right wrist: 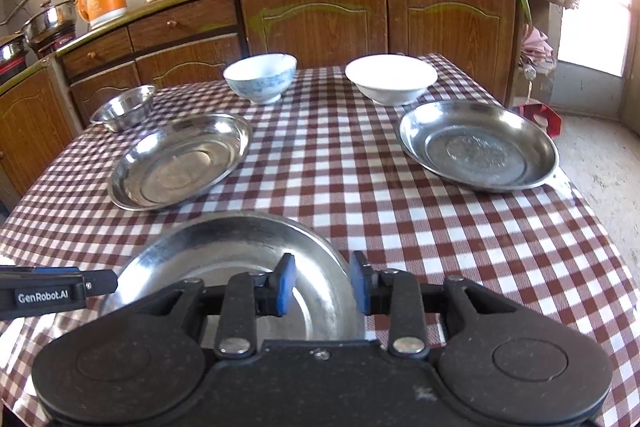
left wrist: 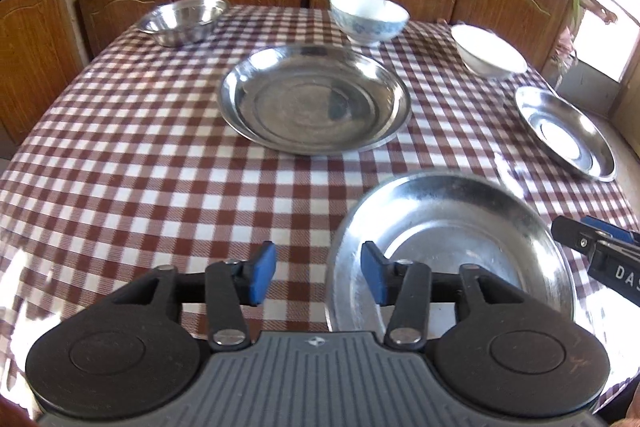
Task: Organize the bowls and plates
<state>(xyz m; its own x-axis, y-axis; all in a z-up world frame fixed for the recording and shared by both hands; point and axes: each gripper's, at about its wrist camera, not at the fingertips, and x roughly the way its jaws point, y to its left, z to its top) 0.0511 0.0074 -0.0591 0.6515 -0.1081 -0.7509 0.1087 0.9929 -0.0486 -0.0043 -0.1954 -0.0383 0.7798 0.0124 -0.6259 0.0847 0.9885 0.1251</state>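
While both grippers gape (empty), left gripper (left wrist: 318, 277), right gripper (right wrist: 322, 283), near plate (right wrist: 240, 251) rim between each.

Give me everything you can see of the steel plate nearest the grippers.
The nearest steel plate is round, shallow and shiny metal, with a wide sloping rim around a flat centre; it looks scuffed and empty. It sits upright on the checked tablecloth at the near edge, apart from the other dishes. The left gripper straddles its left rim and the right gripper its right rim, both open; whether any pad touches the metal cannot be told.
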